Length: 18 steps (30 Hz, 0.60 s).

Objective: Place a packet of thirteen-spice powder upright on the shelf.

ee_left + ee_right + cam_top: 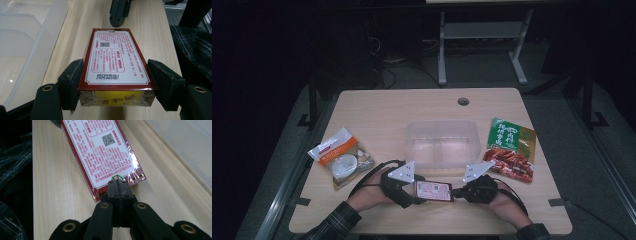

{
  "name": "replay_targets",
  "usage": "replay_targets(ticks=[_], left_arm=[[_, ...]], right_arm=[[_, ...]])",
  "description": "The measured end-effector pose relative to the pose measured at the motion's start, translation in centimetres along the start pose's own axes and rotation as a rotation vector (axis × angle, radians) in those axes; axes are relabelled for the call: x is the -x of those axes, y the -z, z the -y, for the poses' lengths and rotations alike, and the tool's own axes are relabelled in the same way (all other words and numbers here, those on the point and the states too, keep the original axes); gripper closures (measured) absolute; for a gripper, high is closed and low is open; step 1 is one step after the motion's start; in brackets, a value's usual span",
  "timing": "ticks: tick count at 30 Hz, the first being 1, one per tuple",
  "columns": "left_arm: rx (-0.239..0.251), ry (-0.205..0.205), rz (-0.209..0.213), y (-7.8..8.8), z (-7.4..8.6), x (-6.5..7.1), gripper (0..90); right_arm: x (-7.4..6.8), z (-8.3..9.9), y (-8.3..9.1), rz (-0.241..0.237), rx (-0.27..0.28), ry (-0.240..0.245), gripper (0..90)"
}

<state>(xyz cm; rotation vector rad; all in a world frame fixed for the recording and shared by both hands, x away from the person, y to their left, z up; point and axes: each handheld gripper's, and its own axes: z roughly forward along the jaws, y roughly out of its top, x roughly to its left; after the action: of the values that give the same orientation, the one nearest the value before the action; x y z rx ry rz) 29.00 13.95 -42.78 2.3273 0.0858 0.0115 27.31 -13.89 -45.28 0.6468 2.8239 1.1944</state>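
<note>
Broadly spread: wooden table (377, 107), bare boards open toward the far edge and its round hole (463, 101). Clear plastic tub (440, 141) at centre. Green-and-red snack packet (510, 148) to the right, white-and-orange packet (341, 156) to the left, both well apart from the tub. Near the front edge, red-bordered box (113, 58) lying flat, white label up, printed "082049526J" and "20250830D1", plus a QR code. Left gripper (115, 82) straddling its near end, one pad touching, the other just clear. Right gripper (117, 187) clenched tight, tips meeting the box's far end.
</note>
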Motion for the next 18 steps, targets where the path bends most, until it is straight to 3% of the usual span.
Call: replay_targets(ticks=[7,18], left_arm=[[0.053,0.002,0.000,0.2,-0.5,0.0,31.2],[0.129,-0.037,-0.002,0.2,-2.4,0.0,30.9]], right_arm=[[0.0,0.1,-0.1,0.002,-0.003,-0.007,89.8],[0.2,0.3,-0.2,0.001,-0.014,-0.004,89.9]])
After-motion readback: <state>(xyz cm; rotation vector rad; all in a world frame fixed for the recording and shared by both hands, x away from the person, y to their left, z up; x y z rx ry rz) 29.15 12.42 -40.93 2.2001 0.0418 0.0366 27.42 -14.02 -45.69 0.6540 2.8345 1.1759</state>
